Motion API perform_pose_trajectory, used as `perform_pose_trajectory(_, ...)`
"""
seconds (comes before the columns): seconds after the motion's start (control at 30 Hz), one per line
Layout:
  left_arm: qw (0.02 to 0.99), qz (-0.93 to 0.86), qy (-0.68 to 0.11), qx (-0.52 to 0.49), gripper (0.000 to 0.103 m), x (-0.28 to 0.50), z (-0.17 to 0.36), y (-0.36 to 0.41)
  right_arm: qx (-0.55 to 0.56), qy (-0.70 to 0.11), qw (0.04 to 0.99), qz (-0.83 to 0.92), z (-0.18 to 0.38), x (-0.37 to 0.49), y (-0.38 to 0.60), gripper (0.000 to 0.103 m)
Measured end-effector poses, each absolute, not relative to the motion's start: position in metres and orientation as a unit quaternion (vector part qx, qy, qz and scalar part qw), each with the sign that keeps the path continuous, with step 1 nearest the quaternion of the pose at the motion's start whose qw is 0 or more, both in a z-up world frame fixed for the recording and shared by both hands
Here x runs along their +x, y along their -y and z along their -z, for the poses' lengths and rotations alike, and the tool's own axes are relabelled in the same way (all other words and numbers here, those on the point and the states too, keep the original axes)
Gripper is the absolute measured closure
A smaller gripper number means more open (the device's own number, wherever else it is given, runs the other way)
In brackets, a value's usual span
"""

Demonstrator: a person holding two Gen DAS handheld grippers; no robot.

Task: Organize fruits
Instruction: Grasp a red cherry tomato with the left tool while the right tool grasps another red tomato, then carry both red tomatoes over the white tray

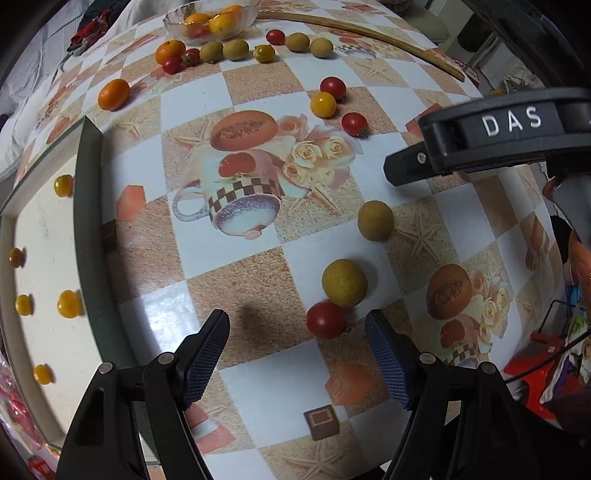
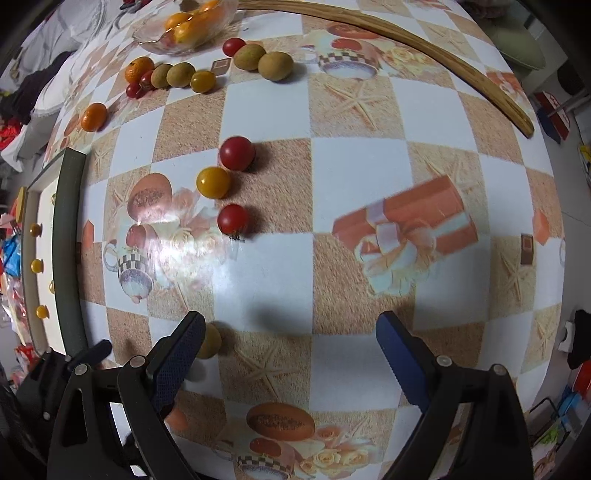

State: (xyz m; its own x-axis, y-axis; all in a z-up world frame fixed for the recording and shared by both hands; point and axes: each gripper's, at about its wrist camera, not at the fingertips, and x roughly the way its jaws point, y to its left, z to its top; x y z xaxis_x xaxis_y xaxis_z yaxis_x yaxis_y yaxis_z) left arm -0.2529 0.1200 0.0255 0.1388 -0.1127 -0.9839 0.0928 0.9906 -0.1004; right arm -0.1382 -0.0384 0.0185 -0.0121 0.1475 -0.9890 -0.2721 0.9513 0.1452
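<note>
My left gripper (image 1: 297, 343) is open and points down at the table. A red cherry tomato (image 1: 325, 319) lies on the cloth between its fingertips, nearer the right pad and untouched. A yellow-green round fruit (image 1: 344, 282) sits just beyond it, and an olive one (image 1: 375, 220) lies farther off. My right gripper (image 2: 290, 332) is also open, over bare cloth with nothing between its fingers. Ahead of it lie two red tomatoes (image 2: 237, 153) (image 2: 232, 219) with a yellow tomato (image 2: 213, 182) between them. A yellow-green fruit (image 2: 208, 341) peeks from behind its left finger.
A green-rimmed white tray (image 1: 86, 221) on the left holds several small yellow fruits. At the far edge stand a glass bowl (image 1: 210, 18) with oranges, a row of loose fruits (image 1: 236, 50) and a long wooden stick (image 1: 369, 33). The right gripper's black body (image 1: 480, 147) hangs at the right.
</note>
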Motion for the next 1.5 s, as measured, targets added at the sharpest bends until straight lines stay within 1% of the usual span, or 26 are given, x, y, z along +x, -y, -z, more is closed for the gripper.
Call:
perform_pose_trajectory(0.33,0.754,0.032,-0.656,-0.006,0.027,-0.256,-0.014,-0.106,-0.074,-0.671,0.716,-0.178,-0.019,-0.120,0.008,0.008)
perform_pose_trajectory(0.4,0.754,0.026,-0.656,-0.002,0.027,-0.259,-0.014,-0.105,-0.083,-0.666,0.718,-0.183,-0.018,-0.115,-0.006,0.009)
perform_pose_trajectory(0.43,0.754,0.022,-0.656,0.000,0.028,-0.259,-0.013,-0.103,-0.089,-0.664,0.719,-0.185,-0.016,-0.113,-0.015,0.014)
perform_pose_trajectory(0.47,0.754,0.019,-0.656,0.002,0.030,-0.260,-0.014,-0.101,-0.096,-0.663,0.718,-0.187,-0.015,-0.113,-0.019,0.024)
perform_pose_trajectory(0.5,0.754,0.018,-0.656,0.001,0.032,-0.260,-0.014,-0.099,-0.101,-0.664,0.716,-0.188,-0.013,-0.113,-0.025,0.030)
perform_pose_trajectory(0.57,0.755,0.015,-0.656,0.001,0.043,-0.261,-0.016,-0.096,-0.120,-0.658,0.720,-0.186,-0.013,-0.114,-0.033,0.041)
perform_pose_trajectory(0.6,0.755,0.015,-0.656,0.001,0.047,-0.261,-0.017,-0.095,-0.127,-0.654,0.722,-0.187,-0.013,-0.114,-0.036,0.045)
perform_pose_trajectory(0.63,0.754,0.014,-0.656,0.001,0.054,-0.261,-0.019,-0.094,-0.133,-0.650,0.724,-0.187,-0.014,-0.115,-0.039,0.057)
perform_pose_trajectory(0.67,0.754,0.014,-0.657,0.001,0.063,-0.256,-0.020,-0.091,-0.138,-0.647,0.726,-0.188,-0.015,-0.115,-0.043,0.075)
perform_pose_trajectory(0.7,0.754,0.015,-0.657,-0.002,0.068,-0.256,-0.020,-0.090,-0.137,-0.647,0.725,-0.192,-0.016,-0.115,-0.044,0.083)
perform_pose_trajectory(0.73,0.752,0.019,-0.659,-0.014,0.076,-0.255,-0.021,-0.091,-0.130,-0.650,0.722,-0.197,-0.016,-0.115,-0.044,0.083)
perform_pose_trajectory(0.77,0.749,0.024,-0.661,-0.029,0.081,-0.254,-0.022,-0.093,-0.119,-0.654,0.719,-0.203,-0.017,-0.115,-0.043,0.083)
perform_pose_trajectory(1.0,0.732,0.043,-0.673,-0.098,0.081,-0.256,-0.025,-0.118,-0.077,-0.659,0.720,-0.204,-0.034,-0.132,-0.021,0.083)
perform_pose_trajectory(1.13,0.730,0.045,-0.675,-0.099,0.081,-0.257,-0.025,-0.125,-0.052,-0.667,0.715,-0.200,-0.034,-0.142,0.003,0.083)
perform_pose_trajectory(1.5,0.741,0.047,-0.663,-0.100,0.081,-0.251,-0.039,-0.147,-0.032,-0.676,0.708,-0.201,-0.047,-0.159,0.019,0.083)
